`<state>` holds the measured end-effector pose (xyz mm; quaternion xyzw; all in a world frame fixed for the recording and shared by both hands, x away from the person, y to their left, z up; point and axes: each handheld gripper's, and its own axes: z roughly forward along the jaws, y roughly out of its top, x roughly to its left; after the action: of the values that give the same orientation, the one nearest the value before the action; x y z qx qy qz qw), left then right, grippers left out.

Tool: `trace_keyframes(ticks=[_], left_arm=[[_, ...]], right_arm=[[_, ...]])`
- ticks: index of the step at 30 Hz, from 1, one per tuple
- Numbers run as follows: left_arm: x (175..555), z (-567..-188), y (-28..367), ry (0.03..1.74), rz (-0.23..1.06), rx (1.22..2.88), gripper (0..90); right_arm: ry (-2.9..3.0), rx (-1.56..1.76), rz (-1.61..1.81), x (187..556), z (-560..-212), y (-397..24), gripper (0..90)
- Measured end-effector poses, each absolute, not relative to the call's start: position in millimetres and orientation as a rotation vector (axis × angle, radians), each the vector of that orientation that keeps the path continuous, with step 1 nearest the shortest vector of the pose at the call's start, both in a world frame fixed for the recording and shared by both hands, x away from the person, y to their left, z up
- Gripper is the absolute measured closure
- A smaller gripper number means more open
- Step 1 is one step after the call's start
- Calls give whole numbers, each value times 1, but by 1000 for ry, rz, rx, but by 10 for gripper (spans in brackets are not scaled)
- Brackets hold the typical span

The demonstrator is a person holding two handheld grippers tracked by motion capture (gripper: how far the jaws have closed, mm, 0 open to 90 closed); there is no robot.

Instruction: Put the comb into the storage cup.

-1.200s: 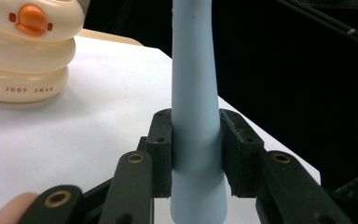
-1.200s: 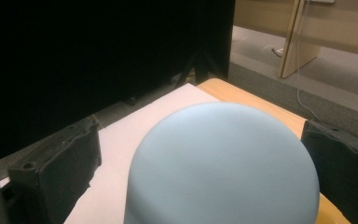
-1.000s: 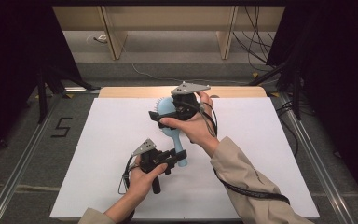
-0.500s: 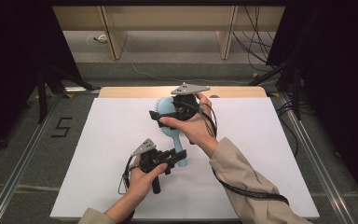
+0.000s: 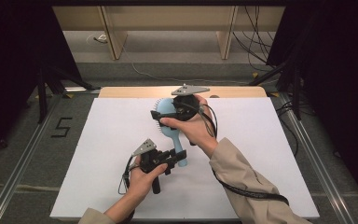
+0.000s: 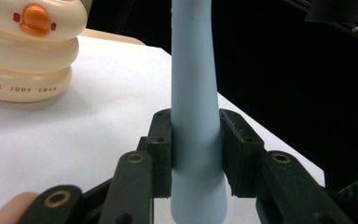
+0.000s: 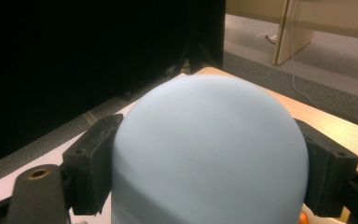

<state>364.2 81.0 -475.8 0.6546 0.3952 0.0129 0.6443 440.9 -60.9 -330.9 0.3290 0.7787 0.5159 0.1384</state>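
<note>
A light blue hairbrush [image 5: 176,136] is held off the white table between both grippers. My left gripper [image 5: 179,157] is shut on the thin end of its handle [image 6: 195,93], and the pads [image 6: 161,149] press on both sides. My right gripper [image 5: 164,115] reaches over the round brush head [image 7: 209,154] from the far side. Its jaws have just been closing, and their pads [image 7: 93,163] now lie against both edges of the head. The bristles face left in the high view.
A cream swan-shaped toy [image 6: 28,51] with an orange beak stands on the table beyond the brush. The white table top [image 5: 270,140] ends in a wooden strip [image 5: 121,92] at the back. Metal rails and cables run along both sides.
</note>
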Motion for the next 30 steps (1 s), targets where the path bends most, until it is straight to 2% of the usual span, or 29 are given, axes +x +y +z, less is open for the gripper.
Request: trace_keyframes(ticks=[30], left_arm=[[364, -474, 81, 886, 109, 1519, 654]], right_arm=[[2229, 901, 1509, 435, -329, -57, 208]])
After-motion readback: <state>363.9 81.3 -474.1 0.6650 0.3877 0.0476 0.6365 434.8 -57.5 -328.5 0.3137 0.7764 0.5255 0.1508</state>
